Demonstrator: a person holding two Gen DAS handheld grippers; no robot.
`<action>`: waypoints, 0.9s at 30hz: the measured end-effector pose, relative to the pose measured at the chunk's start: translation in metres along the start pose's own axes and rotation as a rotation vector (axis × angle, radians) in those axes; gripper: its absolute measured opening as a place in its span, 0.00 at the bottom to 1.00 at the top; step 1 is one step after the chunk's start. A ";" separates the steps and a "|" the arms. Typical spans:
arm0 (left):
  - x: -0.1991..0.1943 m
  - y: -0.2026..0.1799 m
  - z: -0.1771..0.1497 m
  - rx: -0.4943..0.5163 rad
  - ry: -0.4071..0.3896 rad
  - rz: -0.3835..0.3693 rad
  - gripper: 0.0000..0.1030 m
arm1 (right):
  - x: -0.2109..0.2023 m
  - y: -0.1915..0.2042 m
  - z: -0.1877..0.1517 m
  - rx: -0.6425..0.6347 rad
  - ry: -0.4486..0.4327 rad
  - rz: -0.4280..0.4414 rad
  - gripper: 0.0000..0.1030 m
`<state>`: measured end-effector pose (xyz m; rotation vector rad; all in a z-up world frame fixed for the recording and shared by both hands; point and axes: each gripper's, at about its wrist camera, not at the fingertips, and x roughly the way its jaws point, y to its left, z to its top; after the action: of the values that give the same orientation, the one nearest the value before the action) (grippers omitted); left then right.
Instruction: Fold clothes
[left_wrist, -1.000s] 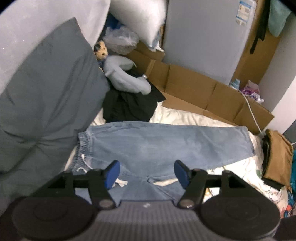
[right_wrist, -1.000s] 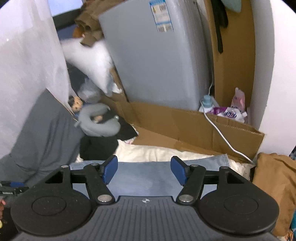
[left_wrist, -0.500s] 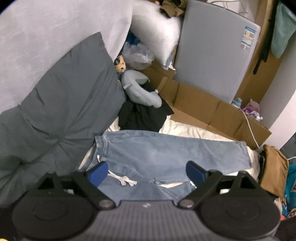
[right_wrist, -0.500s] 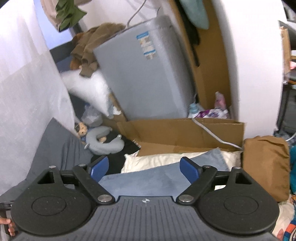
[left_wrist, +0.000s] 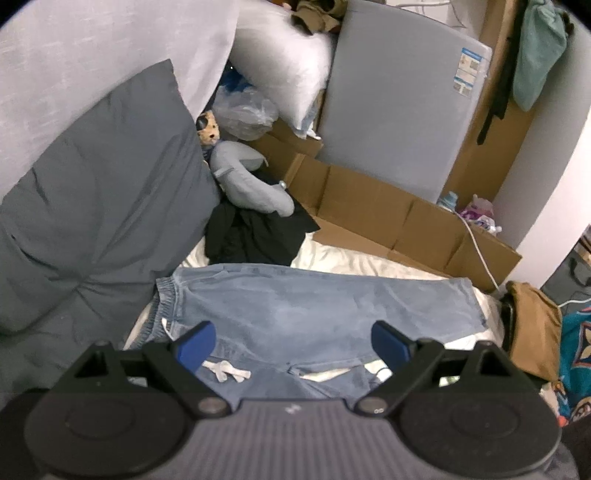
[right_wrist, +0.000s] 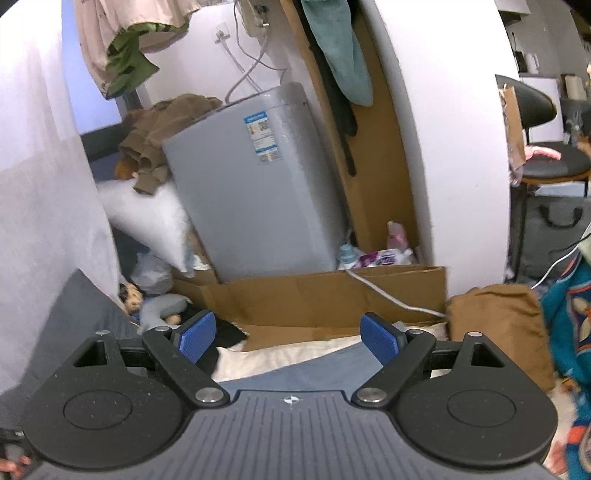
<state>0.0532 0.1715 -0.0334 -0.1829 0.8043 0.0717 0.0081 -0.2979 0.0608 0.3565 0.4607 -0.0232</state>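
Light blue jeans (left_wrist: 314, 306) lie spread flat on the white sheet (left_wrist: 354, 258), waistband at the left with a white drawstring (left_wrist: 225, 371), legs running right. My left gripper (left_wrist: 293, 345) is open and empty, held above the near edge of the jeans. My right gripper (right_wrist: 288, 338) is open and empty, raised high; only a strip of the jeans (right_wrist: 317, 365) shows below it. A folded brown garment (left_wrist: 535, 325) lies at the right edge of the bed; it also shows in the right wrist view (right_wrist: 495, 321).
A big grey pillow (left_wrist: 99, 206) leans at the left. A black garment (left_wrist: 255, 232) and a grey neck pillow (left_wrist: 247, 181) lie behind the jeans. Flattened cardboard (left_wrist: 388, 210) and a grey washing machine (right_wrist: 251, 195) stand at the back. A white cable (right_wrist: 391, 299) crosses the cardboard.
Both grippers have opened wider and pulled up and back from the jeans. The right gripper now points more at the back wall.
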 end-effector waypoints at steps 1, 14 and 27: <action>0.004 0.002 -0.003 -0.005 0.005 -0.006 0.90 | 0.001 0.001 -0.004 0.009 0.004 0.005 0.87; 0.039 0.023 -0.036 -0.042 0.062 -0.017 0.89 | 0.004 0.004 -0.056 0.012 0.015 -0.073 0.87; 0.048 0.058 -0.059 -0.131 0.109 0.120 0.88 | 0.042 -0.060 -0.132 0.080 0.144 -0.071 0.87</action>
<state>0.0373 0.2173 -0.1161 -0.2643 0.9196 0.2295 -0.0171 -0.3069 -0.0877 0.4224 0.6163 -0.0853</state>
